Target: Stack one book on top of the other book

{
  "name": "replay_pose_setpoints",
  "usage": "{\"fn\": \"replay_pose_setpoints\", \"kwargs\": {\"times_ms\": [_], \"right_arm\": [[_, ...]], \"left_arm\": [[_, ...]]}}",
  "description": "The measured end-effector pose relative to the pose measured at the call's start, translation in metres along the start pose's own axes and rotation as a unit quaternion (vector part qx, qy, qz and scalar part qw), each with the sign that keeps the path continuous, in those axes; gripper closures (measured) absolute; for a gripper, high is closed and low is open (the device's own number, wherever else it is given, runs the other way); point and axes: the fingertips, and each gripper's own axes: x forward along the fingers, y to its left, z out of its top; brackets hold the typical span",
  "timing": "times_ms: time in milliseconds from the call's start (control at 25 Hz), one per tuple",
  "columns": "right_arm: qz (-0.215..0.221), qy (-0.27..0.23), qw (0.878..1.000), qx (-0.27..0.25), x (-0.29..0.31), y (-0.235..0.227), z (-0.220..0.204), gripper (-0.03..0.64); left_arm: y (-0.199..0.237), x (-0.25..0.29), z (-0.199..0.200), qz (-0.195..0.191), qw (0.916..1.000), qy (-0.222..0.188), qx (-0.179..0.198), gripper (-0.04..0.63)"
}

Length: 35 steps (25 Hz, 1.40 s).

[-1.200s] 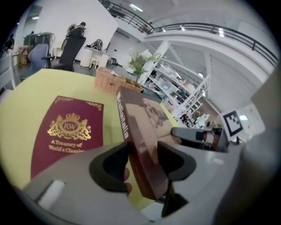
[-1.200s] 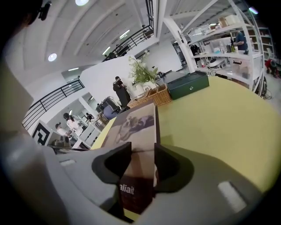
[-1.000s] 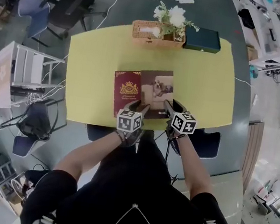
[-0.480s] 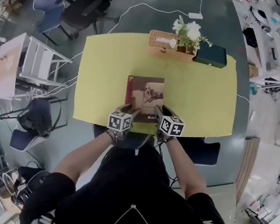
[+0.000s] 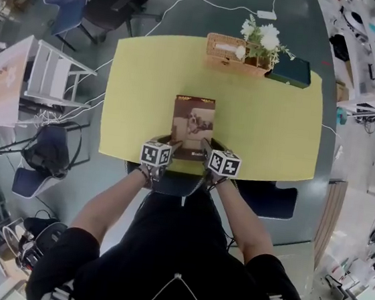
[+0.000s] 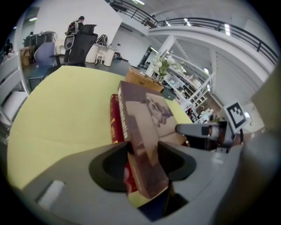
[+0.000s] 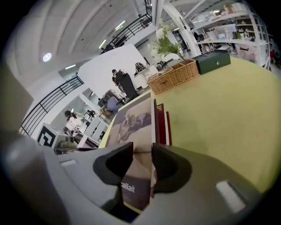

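Observation:
A brown book with a dog on its cover [image 5: 192, 123] lies over a red book [image 6: 115, 125] near the front edge of the yellow table [image 5: 140, 93]. In the head view the red book is almost wholly covered; its red edge [image 7: 162, 121] shows beside the brown one in both gripper views. My left gripper [image 5: 173, 142] grips the brown book's near left corner [image 6: 142, 160]. My right gripper [image 5: 205, 143] has the near right corner between its jaws [image 7: 141, 165]; these are closing on it.
At the table's far edge stand a wicker basket [image 5: 222, 49], a bunch of white flowers [image 5: 264, 37] and a dark green box [image 5: 289, 69]. Chairs [image 5: 52, 154] and a white rack [image 5: 43, 86] crowd the floor left of the table.
Both grippers carried the brown book leftward from beside the red book to on top of it. The red book, plainly seen before, is now covered.

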Motion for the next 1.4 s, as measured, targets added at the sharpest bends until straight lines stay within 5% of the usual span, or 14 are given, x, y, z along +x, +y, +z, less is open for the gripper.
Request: {"fn": "replay_pose_setpoints", "kwargs": {"times_ms": [1120, 1400], "right_arm": [[0.005, 0.022, 0.999, 0.028, 0.033, -0.019, -0.003, 0.477], [-0.018, 0.002, 0.999, 0.036, 0.009, -0.037, 0.008, 0.477]], "left_arm": [[0.025, 0.024, 0.004, -0.012, 0.9994, 0.015, -0.028, 0.357], [0.044, 0.008, 0.008, 0.005, 0.9966, -0.017, -0.08, 0.311]]}}
